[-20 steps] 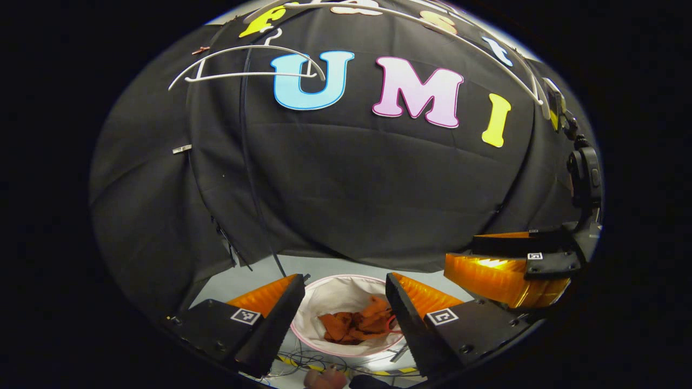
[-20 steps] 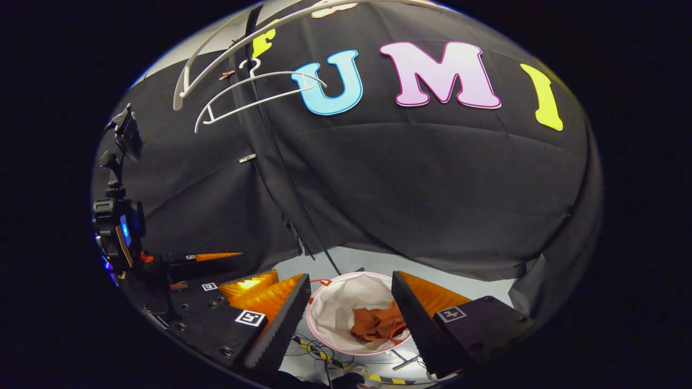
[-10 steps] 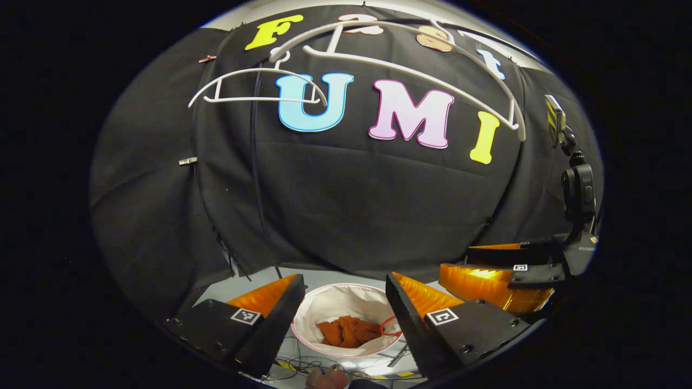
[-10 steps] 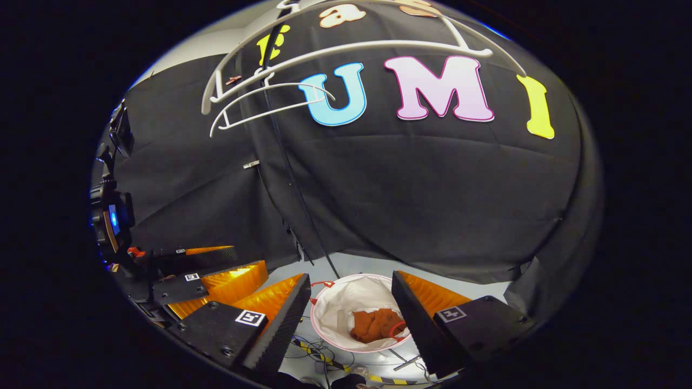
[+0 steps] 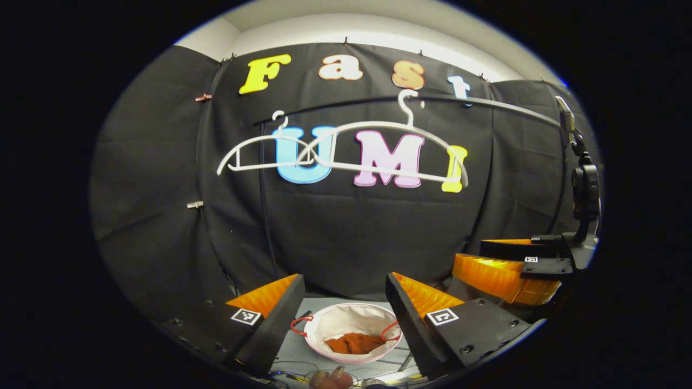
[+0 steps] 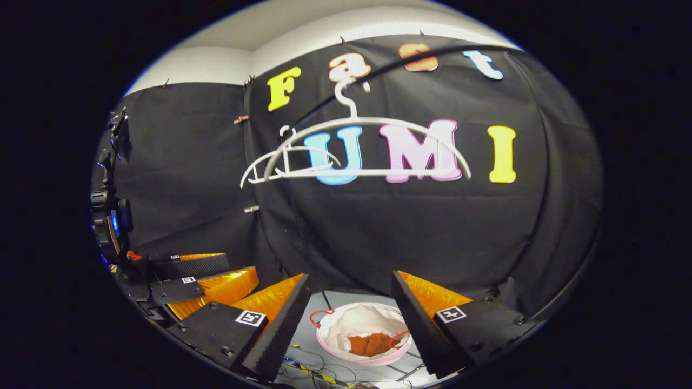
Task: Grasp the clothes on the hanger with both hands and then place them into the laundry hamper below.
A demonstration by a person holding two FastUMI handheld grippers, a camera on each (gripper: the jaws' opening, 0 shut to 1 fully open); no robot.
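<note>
Below, orange clothes (image 5: 354, 343) inside hamper (image 5: 346, 319); both claws (image 5: 341, 319) (image 6: 351, 319) spread, empty.

My left gripper (image 5: 343, 319) held level with fingers spread wide and nothing between them, my right gripper (image 6: 348, 319) likewise parted and empty, seen from the left gripper view just beside it on the right (image 5: 508, 265), my fingertips (image 5: 327, 378) near the bottom edge.

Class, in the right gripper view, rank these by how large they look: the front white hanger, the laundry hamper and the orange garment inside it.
1. Front white hanger, widest by far.
2. Laundry hamper.
3. Orange garment, lying inside the hamper.
The hanger hangs nearer the camera, so true sizes stay unsure.
</note>
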